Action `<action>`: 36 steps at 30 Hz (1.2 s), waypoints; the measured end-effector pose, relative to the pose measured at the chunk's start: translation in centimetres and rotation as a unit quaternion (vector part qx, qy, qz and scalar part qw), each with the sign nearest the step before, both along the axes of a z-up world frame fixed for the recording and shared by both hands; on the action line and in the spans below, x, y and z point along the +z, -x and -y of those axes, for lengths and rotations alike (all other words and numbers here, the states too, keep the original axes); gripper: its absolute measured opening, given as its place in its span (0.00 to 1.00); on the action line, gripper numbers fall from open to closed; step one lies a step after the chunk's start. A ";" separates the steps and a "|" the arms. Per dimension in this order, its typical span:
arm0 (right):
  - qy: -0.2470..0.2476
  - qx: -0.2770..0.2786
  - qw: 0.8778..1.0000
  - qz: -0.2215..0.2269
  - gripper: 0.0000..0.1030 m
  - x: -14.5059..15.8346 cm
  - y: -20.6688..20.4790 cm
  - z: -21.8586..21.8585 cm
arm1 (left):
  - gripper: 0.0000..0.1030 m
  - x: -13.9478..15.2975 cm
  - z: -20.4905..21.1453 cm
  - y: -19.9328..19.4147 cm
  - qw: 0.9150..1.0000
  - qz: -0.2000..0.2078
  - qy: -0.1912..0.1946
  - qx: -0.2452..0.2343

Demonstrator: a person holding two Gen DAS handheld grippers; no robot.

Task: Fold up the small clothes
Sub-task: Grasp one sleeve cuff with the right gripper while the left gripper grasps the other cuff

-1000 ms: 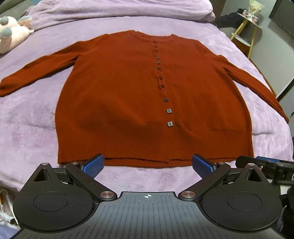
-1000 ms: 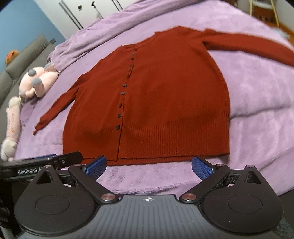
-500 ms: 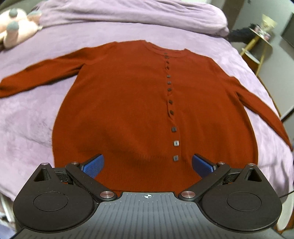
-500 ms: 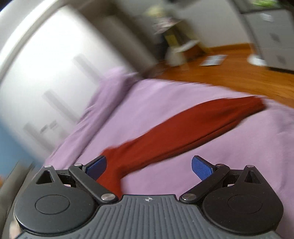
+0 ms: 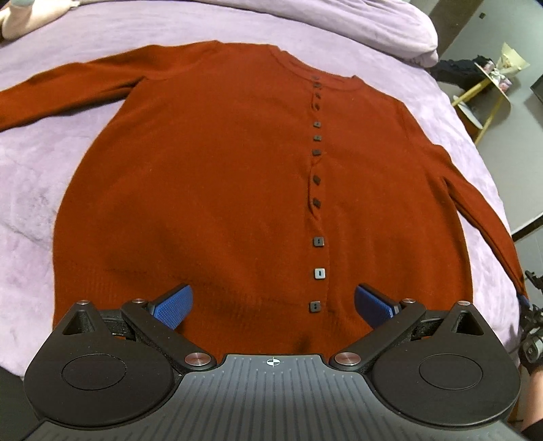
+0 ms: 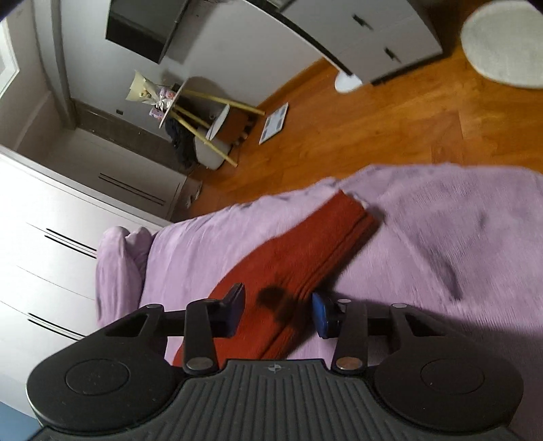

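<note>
A rust-red buttoned cardigan (image 5: pixel 210 190) lies flat, front up, on a lilac blanket (image 5: pixel 30 176), sleeves spread to both sides. My left gripper (image 5: pixel 271 303) is open and empty, its blue pads over the cardigan's lower hem near the bottom button. My right gripper (image 6: pixel 278 310) is open, partly narrowed, with its jaws on either side of the cardigan's right sleeve (image 6: pixel 305 251), just short of the cuff. The sleeve lies on the blanket between the fingers. The right gripper also shows at the right edge of the left wrist view (image 5: pixel 529 305).
A pink plush toy (image 5: pixel 20 17) lies at the far left on the bed. A bunched lilac duvet (image 5: pixel 356 23) lies behind the collar. Beyond the bed edge are wooden floor (image 6: pixel 390 129), a side table with yellow legs (image 6: pixel 200 112) and white wardrobes (image 6: pixel 51 220).
My right gripper swung away from the hem to the right sleeve, came down over it and narrowed its jaws. My left gripper moved forward over the hem.
</note>
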State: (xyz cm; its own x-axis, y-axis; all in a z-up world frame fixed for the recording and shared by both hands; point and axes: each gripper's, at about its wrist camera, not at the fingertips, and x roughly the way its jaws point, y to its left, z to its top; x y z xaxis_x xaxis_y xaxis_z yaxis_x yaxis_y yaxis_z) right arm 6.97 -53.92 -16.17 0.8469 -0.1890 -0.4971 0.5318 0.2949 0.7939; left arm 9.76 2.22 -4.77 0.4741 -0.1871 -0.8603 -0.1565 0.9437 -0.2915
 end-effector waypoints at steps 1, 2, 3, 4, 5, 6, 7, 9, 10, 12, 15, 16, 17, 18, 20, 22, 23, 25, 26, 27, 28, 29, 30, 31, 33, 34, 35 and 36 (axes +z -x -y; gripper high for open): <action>0.011 0.000 1.000 -0.007 0.32 0.0 -0.3 0.0 | 1.00 -0.1 -0.1 -0.2 1.000 0.001 0.000 -0.001; 0.019 -0.001 1.000 -0.018 0.26 0.0 -0.6 0.0 | 1.00 -0.1 -0.2 -0.2 1.000 0.002 0.001 -0.001; 0.026 0.002 0.999 -0.032 0.12 0.7 -1.7 0.3 | 1.00 -0.1 -0.3 -0.4 1.000 0.003 0.002 -0.001; 0.040 0.011 0.998 -0.053 0.07 1.0 -2.3 0.1 | 1.00 -0.1 -0.5 -0.6 1.000 0.006 0.004 -0.001; 0.059 0.015 0.995 -0.073 0.07 1.8 -3.4 0.1 | 1.00 -0.1 -0.7 -0.8 1.000 0.009 0.007 -0.002; 0.103 0.019 0.991 -0.089 0.07 3.0 -4.2 -1.0 | 1.00 0.0 -0.9 -1.0 1.000 0.012 0.009 -0.003; 0.149 0.034 0.984 -0.095 0.07 4.6 -5.0 -2.5 | 1.00 0.1 -1.1 -1.5 1.000 0.013 0.011 -0.005; 0.234 0.089 0.966 -0.066 0.07 8.1 -6.8 -6.3 | 1.00 0.4 -1.4 -2.3 1.000 0.019 0.016 -0.010; 0.269 0.127 0.954 -0.040 0.07 9.8 -7.6 -8.8 | 1.00 0.6 -1.5 -2.9 0.999 0.025 0.021 -0.012; 0.300 0.208 0.931 0.015 0.07 12.2 -9.4 -13.7 | 1.00 1.5 -1.6 -4.3 0.998 0.044 0.039 -0.019; 0.302 0.354 0.880 0.094 0.12 13.7 -11.5 -21.9 | 1.00 3.0 -1.3 -6.4 0.993 0.087 0.069 -0.032; 0.291 0.396 0.865 0.105 0.26 13.5 -11.9 -24.0 | 1.00 3.3 -1.3 -7.3 0.991 0.100 0.080 -0.038; 0.281 0.420 0.857 0.105 0.31 13.1 -12.2 -25.5 | 1.00 3.4 -1.2 -8.1 0.989 0.108 0.092 -0.043; 0.274 0.431 0.854 0.102 0.34 12.4 -12.2 -26.9 | 1.00 3.4 -1.2 -9.1 0.987 0.111 0.105 -0.046; 0.264 0.436 0.857 0.081 0.34 10.9 -12.0 -28.1 | 1.00 3.0 -1.2 -10.9 0.984 0.110 0.130 -0.048; 0.229 0.432 0.871 0.053 0.34 9.1 -11.7 -27.8 | 1.00 2.1 -1.0 -12.9 0.983 0.102 0.146 -0.048; 0.205 0.430 0.878 0.044 0.34 8.3 -11.4 -27.2 | 1.00 1.7 -0.6 -13.7 0.982 0.097 0.151 -0.050; 0.170 0.419 0.891 0.029 0.34 7.0 -10.7 -26.2 | 0.99 0.3 -0.2 -15.8 0.981 0.078 0.168 -0.053; 0.161 0.416 0.895 0.021 0.34 6.5 -10.5 -26.0 | 0.95 -0.4 0.1 -16.6 0.981 0.066 0.177 -0.051; 0.155 0.415 0.897 0.015 0.34 5.9 -10.1 -26.3 | 0.89 -1.2 0.5 -17.5 0.979 0.051 0.189 -0.051; 0.150 0.413 0.898 0.010 0.34 5.5 -9.8 -25.8 | 0.87 -2.0 0.8 -18.2 0.978 0.039 0.200 -0.051; 0.145 0.412 0.899 0.009 0.34 4.8 -9.5 -25.3 | 0.86 -2.6 1.1 -18.9 0.976 0.028 0.211 -0.051; 0.140 0.412 0.900 0.008 0.34 4.5 -9.3 -25.0 | 0.85 -3.2 1.4 -19.5 0.974 0.018 0.219 -0.049; 0.136 0.411 0.902 0.008 0.34 4.2 -9.3 -25.0 | 0.84 -4.2 1.4 -19.8 0.973 0.007 0.226 -0.048; 0.126 0.409 0.904 0.008 0.34 4.0 -9.3 -24.8 | 0.82 -5.2 1.9 -20.6 0.969 -0.011 0.242 -0.046; 0.121 0.408 0.905 0.008 0.34 3.7 -9.2 -24.6 | 0.82 -5.6 2.2 -20.9 0.967 -0.019 0.249 -0.046; 0.117 0.408 0.905 0.009 0.34 3.7 -9.1 -24.6 | 0.82 -6.1 2.5 -21.2 0.967 -0.028 0.249 -0.048; 0.113 0.408 0.906 0.011 0.34 3.6 -9.2 -24.7 | 0.81 -6.4 2.8 -21.6 0.968 -0.034 0.243 -0.051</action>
State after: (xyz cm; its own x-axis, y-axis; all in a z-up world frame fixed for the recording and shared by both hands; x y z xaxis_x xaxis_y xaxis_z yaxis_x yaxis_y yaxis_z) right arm 16.15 -29.22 -12.55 0.7592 0.4100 -0.5055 0.0480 0.7393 0.6717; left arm 31.37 -0.62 -11.19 0.3774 -0.6212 -0.6868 -0.1036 0.7087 -0.6979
